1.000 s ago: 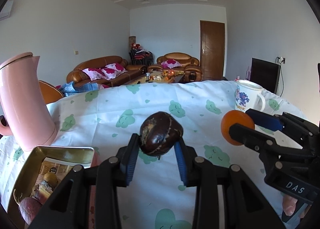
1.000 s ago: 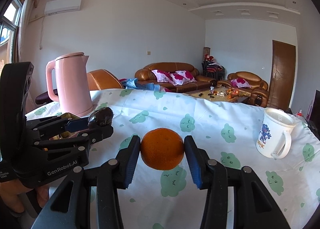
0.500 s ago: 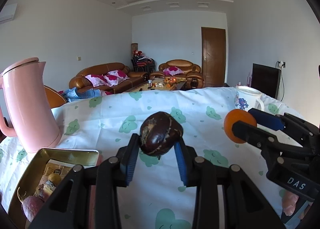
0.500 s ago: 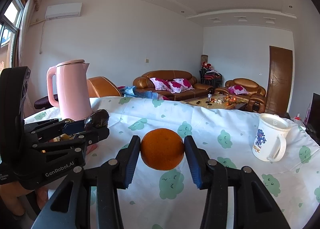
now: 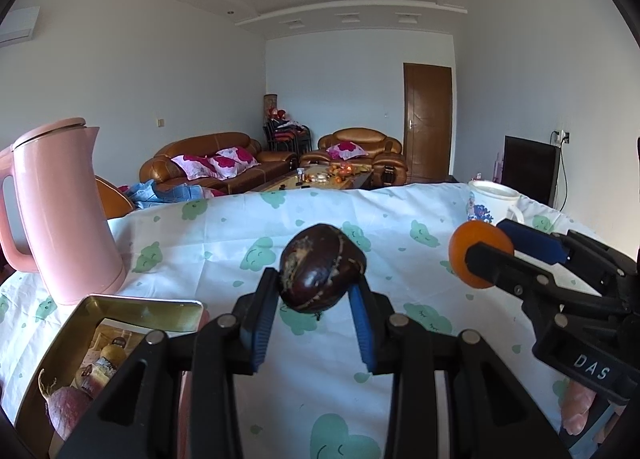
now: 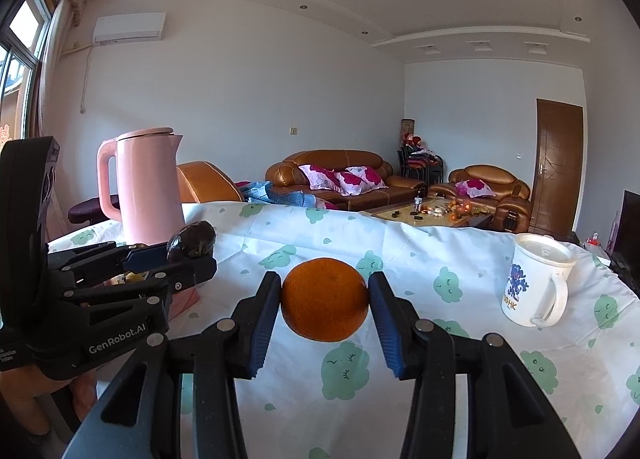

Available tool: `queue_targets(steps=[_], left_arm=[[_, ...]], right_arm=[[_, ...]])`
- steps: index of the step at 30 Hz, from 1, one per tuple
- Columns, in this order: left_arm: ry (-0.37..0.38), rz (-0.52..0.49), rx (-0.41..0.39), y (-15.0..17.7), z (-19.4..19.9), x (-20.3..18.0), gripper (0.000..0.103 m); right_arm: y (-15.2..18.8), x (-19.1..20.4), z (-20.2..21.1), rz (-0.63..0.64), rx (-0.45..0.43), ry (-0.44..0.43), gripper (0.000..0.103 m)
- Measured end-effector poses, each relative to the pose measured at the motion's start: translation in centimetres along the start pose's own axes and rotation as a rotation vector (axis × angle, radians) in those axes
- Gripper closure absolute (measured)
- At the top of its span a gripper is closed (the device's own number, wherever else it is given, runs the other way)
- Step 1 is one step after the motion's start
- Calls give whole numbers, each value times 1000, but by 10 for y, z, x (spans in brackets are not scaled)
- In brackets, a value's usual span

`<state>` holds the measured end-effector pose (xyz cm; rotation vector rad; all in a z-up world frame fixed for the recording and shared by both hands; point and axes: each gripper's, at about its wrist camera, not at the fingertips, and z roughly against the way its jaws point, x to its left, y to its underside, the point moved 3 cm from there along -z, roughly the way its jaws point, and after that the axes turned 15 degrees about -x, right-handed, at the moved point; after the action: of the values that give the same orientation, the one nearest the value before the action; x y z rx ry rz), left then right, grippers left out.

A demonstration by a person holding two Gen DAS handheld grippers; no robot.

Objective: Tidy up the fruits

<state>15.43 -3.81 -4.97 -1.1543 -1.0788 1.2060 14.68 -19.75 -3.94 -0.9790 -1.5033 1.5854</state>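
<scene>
while both grippers hang above the cloth-covered table [image 5: 400, 399], each already carries a fruit, so the step in hand looks like the carry between pick-up and set-down. the left gripper [image 5: 318, 315] is pinching a dark purple-brown fruit [image 5: 320, 273] at the centre of the left wrist view, its blue pads pressed on either side and the fruit clear of the cloth. the right gripper [image 6: 324, 311] is pinching an orange [image 6: 325, 299] at the centre of its own view, likewise held off the table; the same orange shows at the right edge of the left view.

the likely target is the gold tin tray [image 5: 132, 305] at the lower left of the left view, just beside the pink kettle [image 5: 60, 211]; a reddish root or fruit lies in its near corner, along with other small items too unclear to name. the next move calls for bringing the dark fruit leftward and down over a free part of the tray before loosening the pinch, clear of the kettle. the orange has farther to go. the white mug [image 6: 536, 283] stands well apart at the right.
</scene>
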Motion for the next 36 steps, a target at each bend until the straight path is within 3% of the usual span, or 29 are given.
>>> queue_targets(steps=[13,15,18,26,28,30,31,36], left_arm=[[10,3,3,1,6,-1,66],[11,4,2,1,7,-2,66],[13,5,5,1,8,-1,66],[19,21,21,3,7,1,66],[19,19,34,4,4,0,66],[22,21,63,6,-3,0,66],[25,38,87,7,-9,0,66],[8,101,106,10,-14,13,66]], right_arm=[[0,13,4,17,24,-15,55],[-1,15,4,18,22,-19,63],[0,18,3,17,27,-24,63],[6,-8,-5,-41,94,45,63],[9,-22,-9,-76,132,62,59],[16,-36,-16,-112,180,86,42],[20,-38,-22,-129,213,77,39],[32,-23,-58,-102,348,-8,38]])
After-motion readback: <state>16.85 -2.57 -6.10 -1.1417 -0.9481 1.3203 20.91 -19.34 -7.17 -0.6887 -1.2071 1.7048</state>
